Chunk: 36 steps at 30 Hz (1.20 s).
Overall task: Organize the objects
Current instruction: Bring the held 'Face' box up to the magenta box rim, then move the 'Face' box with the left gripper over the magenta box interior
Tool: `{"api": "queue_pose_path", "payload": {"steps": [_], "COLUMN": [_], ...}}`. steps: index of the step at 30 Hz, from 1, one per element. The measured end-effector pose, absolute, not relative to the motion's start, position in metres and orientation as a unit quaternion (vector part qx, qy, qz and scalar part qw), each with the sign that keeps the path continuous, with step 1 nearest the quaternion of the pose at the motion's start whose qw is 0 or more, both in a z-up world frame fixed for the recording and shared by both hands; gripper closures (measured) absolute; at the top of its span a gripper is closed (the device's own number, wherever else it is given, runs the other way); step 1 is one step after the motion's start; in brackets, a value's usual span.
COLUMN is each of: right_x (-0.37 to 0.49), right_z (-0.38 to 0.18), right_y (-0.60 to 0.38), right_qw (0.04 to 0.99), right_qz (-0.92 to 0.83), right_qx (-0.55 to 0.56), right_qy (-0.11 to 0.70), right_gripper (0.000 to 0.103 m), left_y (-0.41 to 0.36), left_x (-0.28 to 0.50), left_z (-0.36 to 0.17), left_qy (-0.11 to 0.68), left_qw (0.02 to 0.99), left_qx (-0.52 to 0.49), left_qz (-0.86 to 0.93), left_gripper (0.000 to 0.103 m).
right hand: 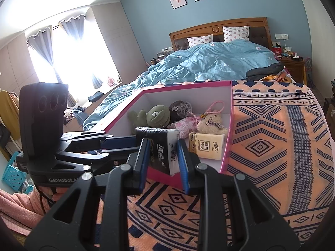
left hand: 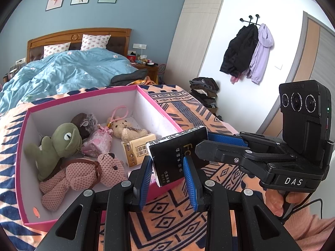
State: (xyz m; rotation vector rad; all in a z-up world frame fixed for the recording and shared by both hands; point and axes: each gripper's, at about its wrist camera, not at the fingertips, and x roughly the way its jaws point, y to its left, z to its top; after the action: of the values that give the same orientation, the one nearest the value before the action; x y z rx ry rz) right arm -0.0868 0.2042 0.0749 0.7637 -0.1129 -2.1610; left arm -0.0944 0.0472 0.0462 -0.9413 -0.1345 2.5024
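Both claws, left (left hand: 169, 173) and right (right hand: 162, 163), gripped one black tissue pack (left hand: 178, 156) (lower edge hidden) at frame centre, over the pink box (left hand: 155, 102).

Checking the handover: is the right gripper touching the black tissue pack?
Touching. The right wrist view shows the right gripper with both blue pads pressed against the black tissue pack.

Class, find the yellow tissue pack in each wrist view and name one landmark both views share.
Left wrist view: the yellow tissue pack lies in the pink box, centre of the picture, just left of the black pack.
Right wrist view: it lies at the box's near right corner, right of the black pack, right of centre.
Shared landmark: the green frog plush.
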Motion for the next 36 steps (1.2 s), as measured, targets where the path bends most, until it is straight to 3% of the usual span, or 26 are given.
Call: {"api": "queue_pose_path", "payload": {"steps": [36], "right_x": [-0.0947], "right_z": [0.0732], "right_y": [0.2019], "right_qw": [0.404], "right_qz": [-0.862], "right_qx": [0.304], "right_qy": [-0.042], "right_gripper": [0.073], "left_y": [0.0485], "left_x": [-0.1013], "left_z": [0.0472], "left_qy": [-0.045], "left_qw": [0.229], "left_qx": [-0.344], "left_qz": [0.91], "left_gripper": [0.073]}}
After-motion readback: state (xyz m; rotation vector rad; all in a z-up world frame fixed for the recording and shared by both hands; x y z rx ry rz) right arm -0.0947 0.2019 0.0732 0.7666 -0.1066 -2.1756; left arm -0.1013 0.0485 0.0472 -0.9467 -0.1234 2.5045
